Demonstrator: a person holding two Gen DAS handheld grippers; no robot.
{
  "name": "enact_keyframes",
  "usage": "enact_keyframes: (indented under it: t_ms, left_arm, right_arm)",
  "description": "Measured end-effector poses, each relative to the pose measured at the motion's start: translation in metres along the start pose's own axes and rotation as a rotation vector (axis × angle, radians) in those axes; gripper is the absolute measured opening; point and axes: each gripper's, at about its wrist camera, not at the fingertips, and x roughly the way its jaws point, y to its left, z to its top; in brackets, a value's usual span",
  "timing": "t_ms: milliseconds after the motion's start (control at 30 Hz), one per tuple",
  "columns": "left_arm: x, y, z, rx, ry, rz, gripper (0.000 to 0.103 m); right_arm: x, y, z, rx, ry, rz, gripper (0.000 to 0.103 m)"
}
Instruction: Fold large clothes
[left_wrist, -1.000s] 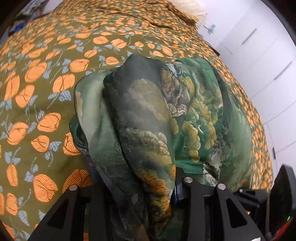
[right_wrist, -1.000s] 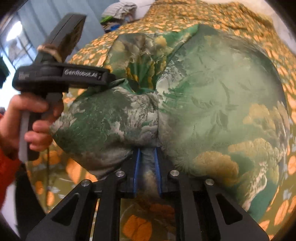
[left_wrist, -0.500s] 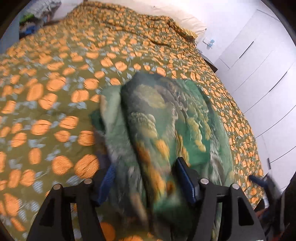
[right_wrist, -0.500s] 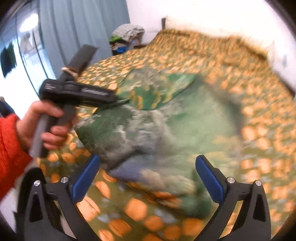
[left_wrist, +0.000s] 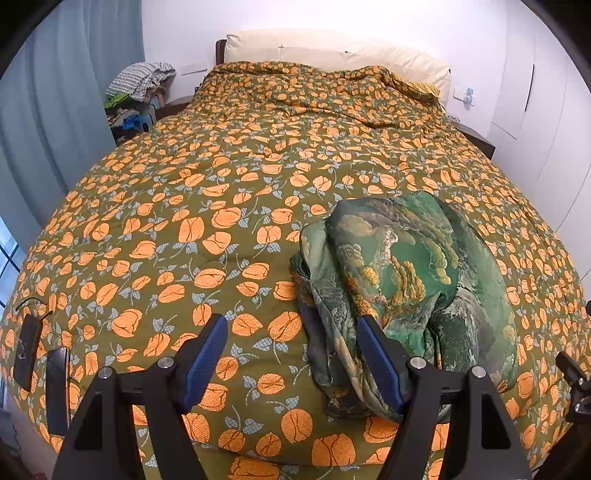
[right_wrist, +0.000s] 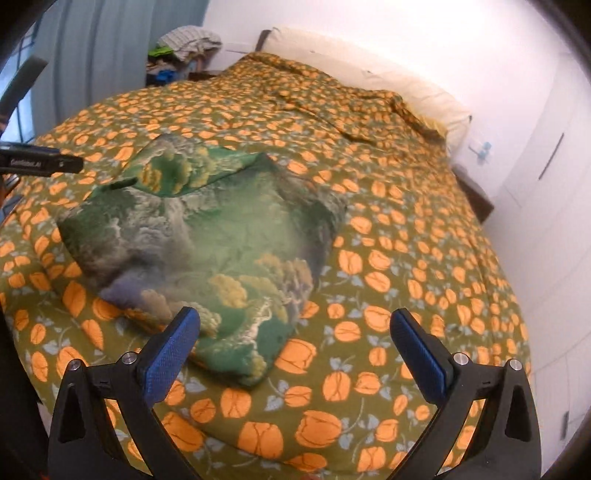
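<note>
While both tools hung above the bed, the scene stood as listed.

Garment: a green printed garment (left_wrist: 402, 280), bundled into a rough, thick packet, lay on the orange-flowered quilt (left_wrist: 207, 229) near the foot of the bed, right of centre in the left wrist view.

Fold condition: layers uneven; a pointed flap (right_wrist: 207, 166) stuck out at the far side and the near left edge (left_wrist: 317, 295) was rumpled. Judged folded but not tidy.

Left gripper (left_wrist: 291, 354): jaws were opening, roughly two-thirds apart, nothing pressed between them; the right finger (left_wrist: 380, 365) overlapped the cloth's near edge in the picture, though contact could not be told.

Right gripper (right_wrist: 295, 350): spread as wide as it went, holding nothing; the garment's near corner (right_wrist: 240, 354) lay between and below the pads.

Step in hand: judged the release and pull-away after a fold.

How to do it well: clear the fingers straight up and back so no pad snagged a thin layer and dragged the packet open; check both pads were free of cloth before drifting sideways.

Next call: press or tuck the stray flap, square the loose left edge.

Risk: slippery-looking fabric may slump or unfold if nudged.

Surroundings: cream pillow (left_wrist: 332, 51) at the head, heap of clothes (left_wrist: 140, 85) by the curtain.
</note>
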Motion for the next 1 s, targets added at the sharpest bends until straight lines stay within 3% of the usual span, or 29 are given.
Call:
enact_keyframes:
  t_ms: [133,233,400,600,800,967,1000]
  left_arm:
    - [0.009,0.0,-0.001,-0.02,0.048,-0.018,0.074]
    - [0.013,0.007,0.001,-0.072,0.107,-0.126,0.074]
    - [0.01,0.023,0.019,-0.193,0.093,-0.363,0.074]
    - [0.03,0.031,0.034,-0.244,0.114,-0.495,0.074]
    - [0.079,0.019,0.033,-0.255,0.206,-0.558,0.074]
    - [0.135,0.015,0.015,-0.285,0.315,-0.576,0.075]
    - [0.147,0.014,0.01,-0.289,0.33,-0.585,0.079]
  right_arm:
    - [-0.004,-0.005,-0.003,0.005,0.003,-0.011,0.103]
    - [-0.004,-0.012,-0.005,0.033,-0.006,0.043,0.103]
    - [0.012,-0.035,-0.019,0.15,0.038,0.148,0.102]
    - [0.026,-0.057,-0.043,0.255,0.103,0.201,0.102]
    - [0.041,-0.069,-0.055,0.335,0.154,0.274,0.102]
    - [0.052,-0.082,-0.054,0.442,0.158,0.394,0.102]
    - [0.056,-0.086,-0.053,0.476,0.152,0.427,0.102]
